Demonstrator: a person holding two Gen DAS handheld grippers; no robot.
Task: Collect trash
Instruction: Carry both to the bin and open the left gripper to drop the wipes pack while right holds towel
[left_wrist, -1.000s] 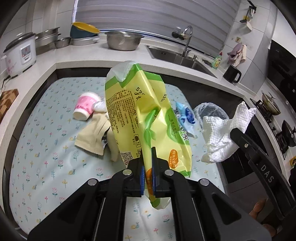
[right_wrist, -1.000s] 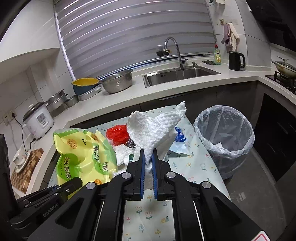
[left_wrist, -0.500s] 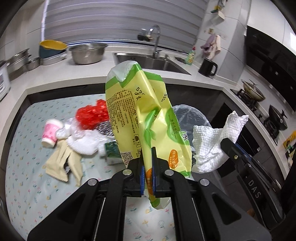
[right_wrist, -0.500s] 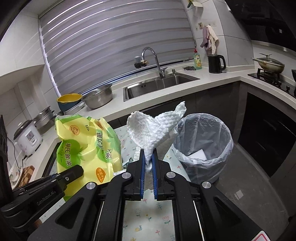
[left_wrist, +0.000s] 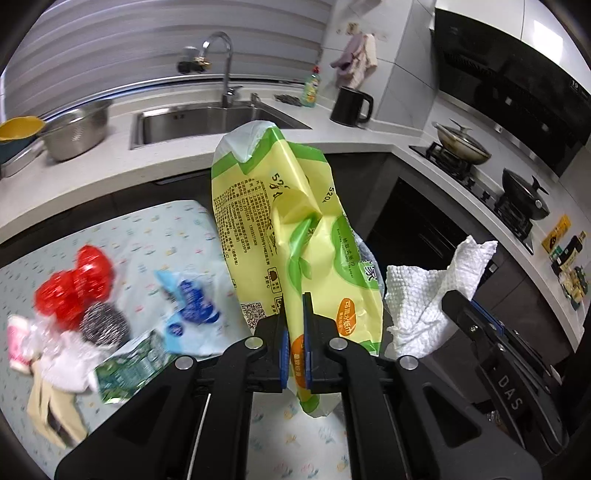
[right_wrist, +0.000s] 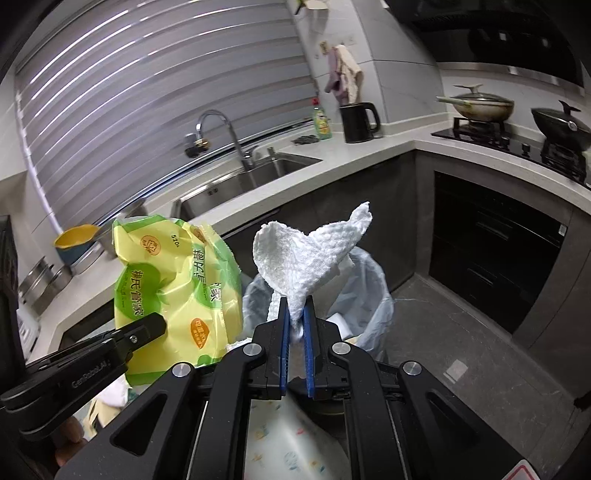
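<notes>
My left gripper (left_wrist: 294, 325) is shut on a yellow and green plastic wrapper (left_wrist: 280, 236) and holds it up in the air; the wrapper also shows in the right wrist view (right_wrist: 177, 291). My right gripper (right_wrist: 295, 325) is shut on a crumpled white paper towel (right_wrist: 306, 254), also seen in the left wrist view (left_wrist: 424, 295). Right behind the towel stands a bin lined with a clear bag (right_wrist: 365, 291), mostly hidden by the towel and wrapper. The left gripper (right_wrist: 147, 328) is to the left of the bin.
On the floral tablecloth (left_wrist: 147, 229) lie a red bag (left_wrist: 74, 284), a steel scourer (left_wrist: 105, 325), a blue and white packet (left_wrist: 188, 306), a green carton (left_wrist: 129, 369), a pink cup (left_wrist: 16, 343) and a beige cloth (left_wrist: 51, 410). Counter with sink (left_wrist: 207, 118), kettle (right_wrist: 358, 118) and stove (right_wrist: 517, 140) surround.
Both grippers have swung right, away from the table towards the bin, still holding the wrapper and the towel. The bin is now much closer, directly behind the towel.
</notes>
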